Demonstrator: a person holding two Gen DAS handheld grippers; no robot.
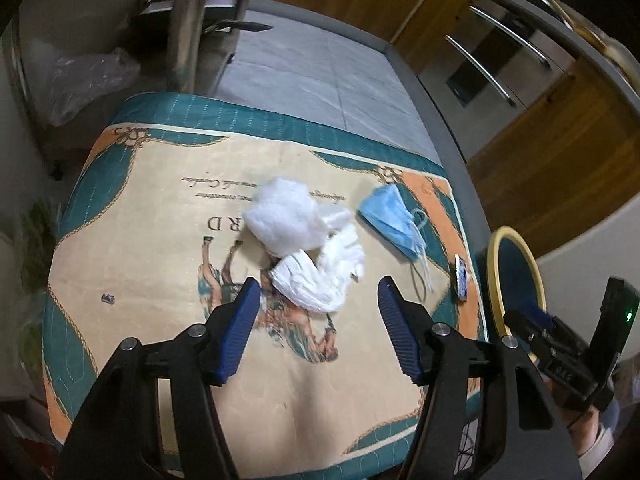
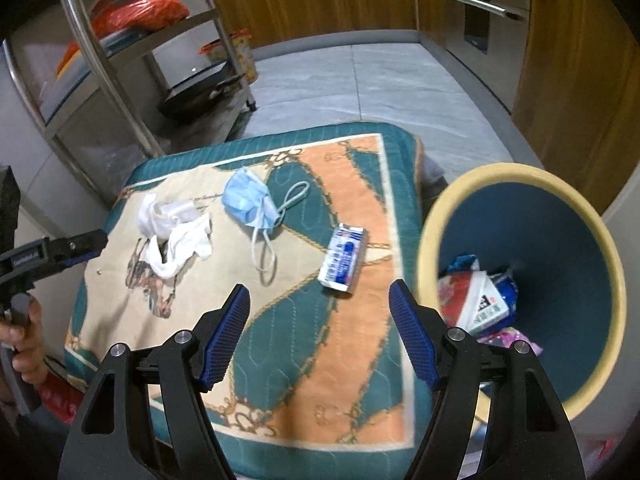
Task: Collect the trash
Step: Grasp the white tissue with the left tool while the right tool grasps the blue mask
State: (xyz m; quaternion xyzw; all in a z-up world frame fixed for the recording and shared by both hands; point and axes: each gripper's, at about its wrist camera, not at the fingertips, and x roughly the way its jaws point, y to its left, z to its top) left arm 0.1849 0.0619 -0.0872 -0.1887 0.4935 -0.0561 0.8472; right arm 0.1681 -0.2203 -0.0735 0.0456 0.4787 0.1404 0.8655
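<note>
The left gripper (image 1: 316,316) is seen at the bottom of the frame, its blue-padded jaws spread wide above a quilted cloth (image 1: 140,240). Just beyond the fingertips, crumpled white tissue (image 1: 320,276) is piled at centre frame, touching a fluffy white wad (image 1: 284,216). A blue face mask (image 1: 390,220) lies to the right, apart from it. At the right edge, a cream-rimmed bin (image 1: 516,276) and the right gripper (image 1: 560,340) are visible.
</note>
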